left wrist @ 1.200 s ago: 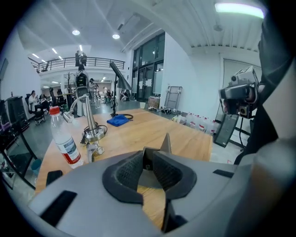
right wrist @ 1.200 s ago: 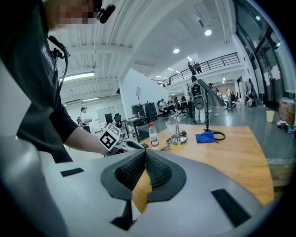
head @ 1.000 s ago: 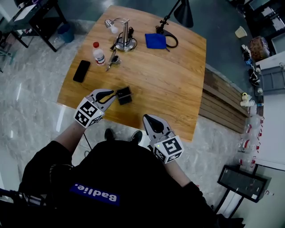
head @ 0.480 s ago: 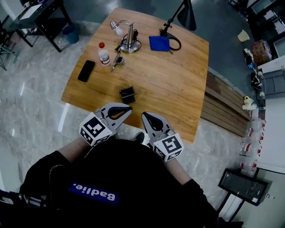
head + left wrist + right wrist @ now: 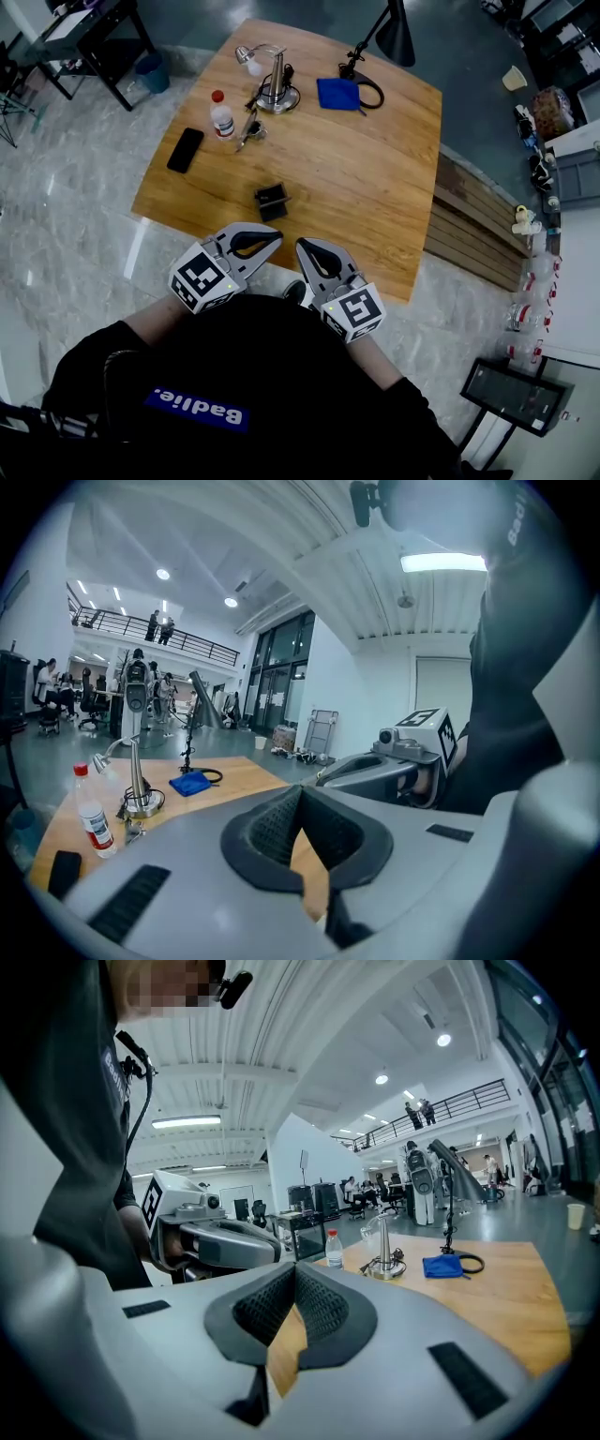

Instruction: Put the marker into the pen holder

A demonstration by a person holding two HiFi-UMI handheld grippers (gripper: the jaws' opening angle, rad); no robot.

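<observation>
A small black pen holder [image 5: 272,201] stands on the wooden table [image 5: 366,187], toward its near edge. I cannot make out a marker in any view. My left gripper [image 5: 274,237] and right gripper [image 5: 302,247] hover side by side at the table's front edge, close to my body and short of the holder. Both are shut with nothing between the pads. In the left gripper view my left gripper [image 5: 300,794] points at the table, with the right one [image 5: 375,771] beside it. The right gripper view shows the right gripper [image 5: 294,1274] and the left one [image 5: 220,1241].
At the table's far side stand a metal desk lamp [image 5: 275,80], a water bottle [image 5: 222,114], a small metal object [image 5: 247,128], a black phone [image 5: 185,149], a blue cloth [image 5: 336,93] and a black lamp stand [image 5: 389,33]. Wooden planks [image 5: 469,225] lie on the floor to the right.
My left gripper has pulled back from beside the pen holder toward my body and now sits next to the right gripper. The right gripper has barely shifted.
</observation>
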